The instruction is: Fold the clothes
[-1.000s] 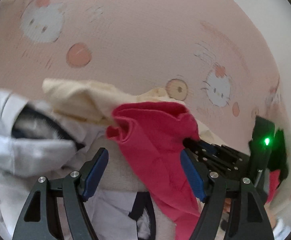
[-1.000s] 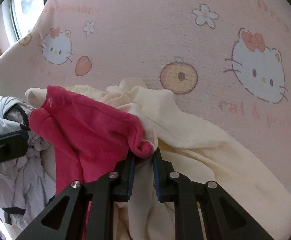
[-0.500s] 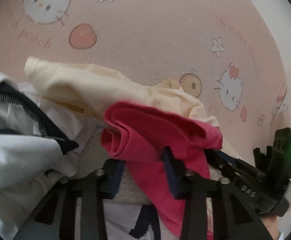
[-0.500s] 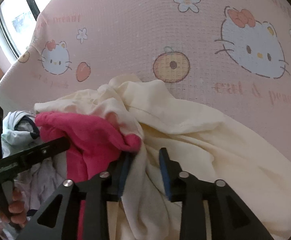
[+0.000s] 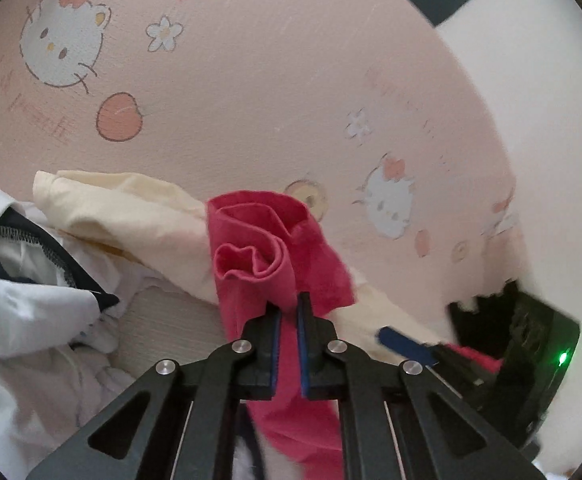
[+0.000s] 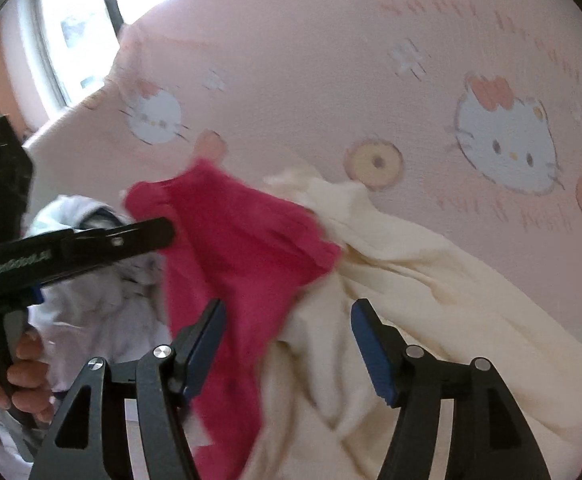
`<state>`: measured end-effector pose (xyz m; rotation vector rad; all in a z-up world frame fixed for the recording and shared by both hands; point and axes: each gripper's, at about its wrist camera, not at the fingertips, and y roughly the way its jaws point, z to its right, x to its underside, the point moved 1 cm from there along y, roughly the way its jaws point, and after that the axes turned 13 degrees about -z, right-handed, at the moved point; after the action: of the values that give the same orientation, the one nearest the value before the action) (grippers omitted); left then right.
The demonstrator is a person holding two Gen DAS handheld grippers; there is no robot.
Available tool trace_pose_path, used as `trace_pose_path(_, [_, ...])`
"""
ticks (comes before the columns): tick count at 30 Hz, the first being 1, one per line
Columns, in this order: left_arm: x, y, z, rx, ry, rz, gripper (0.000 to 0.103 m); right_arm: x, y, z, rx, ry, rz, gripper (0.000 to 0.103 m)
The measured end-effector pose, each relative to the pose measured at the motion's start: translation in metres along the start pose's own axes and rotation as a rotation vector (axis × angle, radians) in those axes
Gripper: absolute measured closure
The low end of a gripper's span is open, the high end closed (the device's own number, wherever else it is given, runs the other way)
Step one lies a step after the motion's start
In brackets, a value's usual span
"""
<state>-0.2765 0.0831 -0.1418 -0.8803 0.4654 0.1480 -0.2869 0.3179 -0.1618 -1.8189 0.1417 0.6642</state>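
Observation:
A crumpled pink garment (image 5: pixel 267 248) lies on a cream garment (image 5: pixel 131 208) in a heap of clothes on a pink cartoon-print sheet (image 5: pixel 251 80). My left gripper (image 5: pixel 287 308) is shut on a fold of the pink garment, which hangs down between its arms. In the right wrist view the same pink garment (image 6: pixel 243 248) drapes over the cream garment (image 6: pixel 431 280). My right gripper (image 6: pixel 287 312) has its jaws opening, apart from the cloth, with the pink garment's edge and cream cloth lying below the gap. The left gripper (image 6: pixel 163 232) reaches in from the left there.
White garments with dark trim (image 5: pixel 31 280) are piled at the left of the heap. A hand (image 6: pixel 27 376) holds the left gripper's handle at the lower left. A window (image 6: pixel 83 32) shows behind the bed. A pale wall (image 5: pixel 551 160) stands to the right.
My left gripper has closed onto the pink garment. My right gripper let go of the pink garment's edge, opened wide and drew back a little.

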Motion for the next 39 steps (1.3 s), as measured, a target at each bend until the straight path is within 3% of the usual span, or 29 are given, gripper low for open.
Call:
trace_pose_path(4, [-0.002,-0.009,0.015,0.009,0.042,0.005,0.098,0.003,-0.011,-0.022,-0.062,-0.082,0.054,0.030])
trace_pose_path(7, [-0.002,-0.015,0.024,0.011,0.062,0.010,0.098,0.003,-0.011,-0.033,-0.081,-0.112,0.068,0.030])
trace_pose_path(14, [0.001,-0.026,0.035,0.027,0.089,0.019,0.098,0.001,0.011,-0.047,-0.045,-0.140,0.046,0.030])
trace_pose_path(15, [0.002,-0.027,0.036,0.025,0.092,0.021,0.098,0.000,0.014,-0.049,-0.033,-0.142,0.045,0.032])
trace_pose_path(16, [0.002,-0.027,0.035,0.019,0.092,0.019,0.098,-0.001,0.018,-0.051,-0.021,-0.143,0.045,0.041])
trace_pose_path(17, [0.003,-0.028,0.035,0.014,0.090,0.018,0.098,-0.002,0.021,-0.052,-0.026,-0.139,0.027,0.079])
trace_pose_path(18, [0.003,-0.028,0.034,0.015,0.085,0.016,0.098,-0.003,0.024,-0.052,-0.032,-0.134,0.007,0.096])
trace_pose_path(26, [0.010,-0.039,0.027,0.086,0.055,-0.003,0.097,0.002,0.002,-0.056,-0.073,-0.154,0.047,0.097])
trace_pose_path(27, [0.011,-0.041,0.027,0.064,0.048,-0.002,0.095,0.001,0.000,-0.056,-0.084,-0.154,0.044,0.097])
trace_pose_path(28, [0.012,-0.042,0.026,0.040,0.038,0.002,0.093,0.001,-0.003,-0.056,-0.080,-0.147,0.045,0.097])
trace_pose_path(29, [0.013,-0.043,0.025,0.026,0.020,0.000,0.081,0.001,-0.004,-0.055,-0.089,-0.142,0.043,0.097])
trace_pose_path(30, [0.014,-0.043,0.022,0.036,-0.012,-0.009,0.056,0.000,-0.006,-0.054,-0.099,-0.137,0.040,0.097])
trace_pose_path(32, [0.015,-0.044,0.017,0.058,-0.073,-0.023,0.027,0.000,-0.011,-0.051,-0.143,-0.112,0.043,0.097])
trace_pose_path(35, [0.019,-0.053,0.012,0.115,-0.110,0.026,0.027,-0.003,-0.014,-0.053,-0.201,-0.105,0.040,0.097])
trace_pose_path(39, [0.021,-0.060,0.014,0.105,-0.090,0.020,0.027,0.002,-0.018,-0.063,-0.239,-0.132,0.011,0.097])
